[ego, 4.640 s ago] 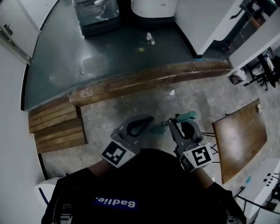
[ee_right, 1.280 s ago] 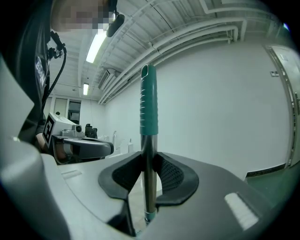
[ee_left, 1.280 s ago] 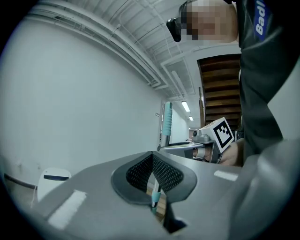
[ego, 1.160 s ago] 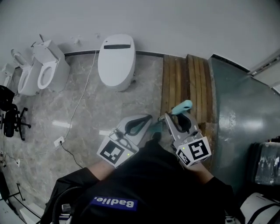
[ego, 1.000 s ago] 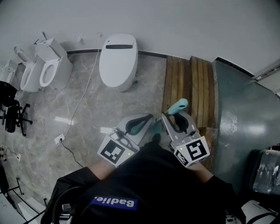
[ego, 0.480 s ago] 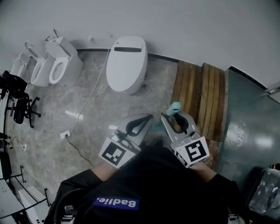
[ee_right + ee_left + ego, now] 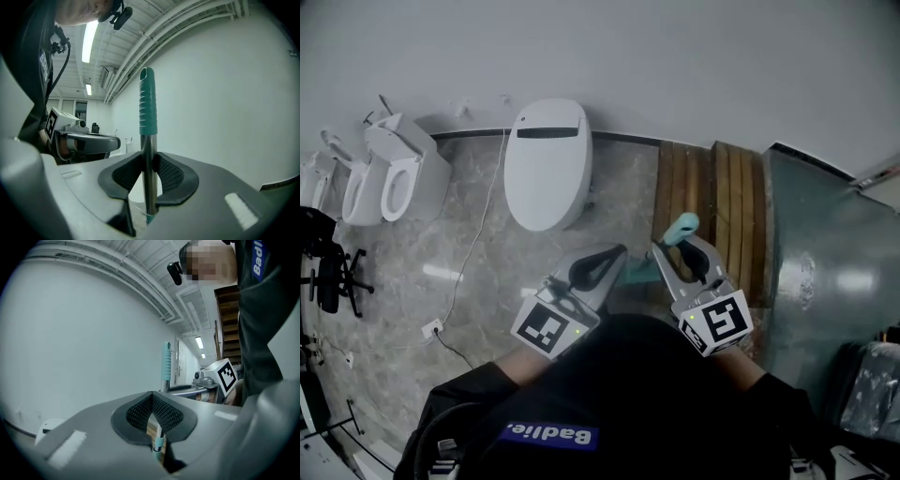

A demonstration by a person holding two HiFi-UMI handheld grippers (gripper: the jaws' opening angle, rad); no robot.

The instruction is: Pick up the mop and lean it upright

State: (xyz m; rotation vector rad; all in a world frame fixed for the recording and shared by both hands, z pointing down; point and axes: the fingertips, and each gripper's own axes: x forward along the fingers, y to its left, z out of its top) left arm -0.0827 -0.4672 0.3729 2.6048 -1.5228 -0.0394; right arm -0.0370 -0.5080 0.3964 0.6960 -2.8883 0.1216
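Between the pads of the right gripper (image 7: 149,158) stands the mop (image 7: 149,187); the jaws are closed onto its metal shaft, a pad pressing on either side, and the teal grip (image 7: 147,103) rises upright above them. The mop head is out of sight below the person.

Just beside it, the left gripper (image 7: 152,397) points the same way; its pads meet at the tips with nothing pressed between them, and a short stretch of shaft with a teal collar shows through the slot behind the tips.

In the head view the grip sits over the edge where the pale stone floor (image 7: 487,281) meets a strip of wooden planks (image 7: 727,216); beyond the planks' far edge lies a dark green floor (image 7: 825,281). Ahead, the white wall (image 7: 675,66) runs across the whole top, bare above the planks.

To the left of that gap a white toilet (image 7: 546,164) stands against the wall, near the grippers; two more toilets (image 7: 394,173) stand farther left, well apart from them. A thin cable (image 7: 481,225) crosses the stone floor from the wall to a power strip (image 7: 431,329); an office chair (image 7: 326,272) is at the far left edge.
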